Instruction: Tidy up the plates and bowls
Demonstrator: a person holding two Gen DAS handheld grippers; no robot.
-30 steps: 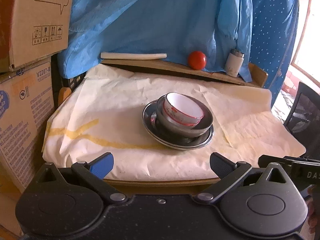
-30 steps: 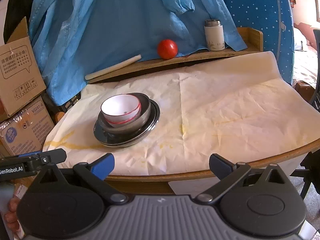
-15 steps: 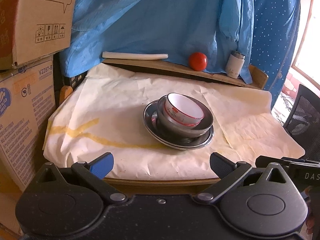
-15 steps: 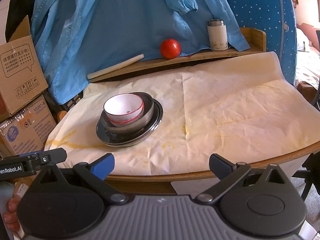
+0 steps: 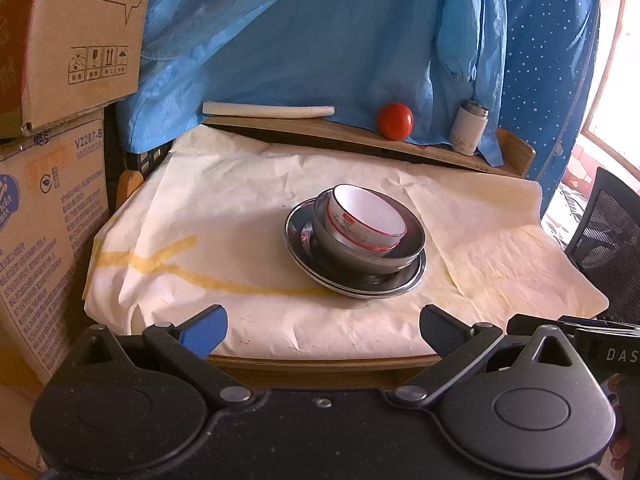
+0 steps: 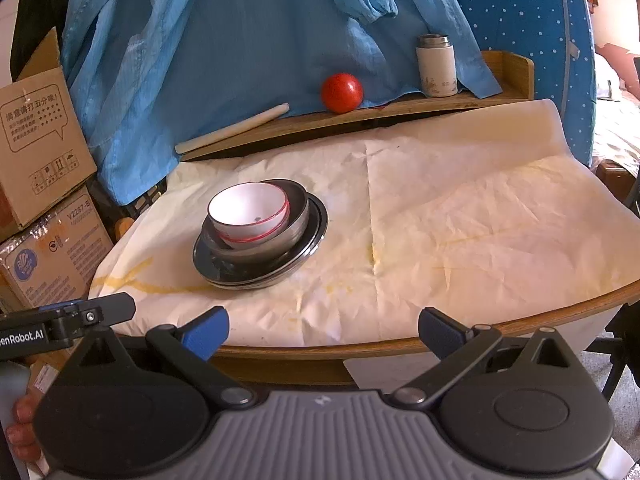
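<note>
White bowl with a thin red band near the rim sits in a grey metal bowl on a shiny silver plate. Paper on the table is cream with yellow streaks. Upper centre: red ball, white flask, plain blue cloth; upper right, blue fabric with white dots.

A white bowl with a red rim line and a red band lower down sits tilted inside a wider steel bowl. The steel bowl rests on a shiny steel plate, toward its back edge. All three are upright and empty, stacked on the paper-covered table, left of its middle.
</note>
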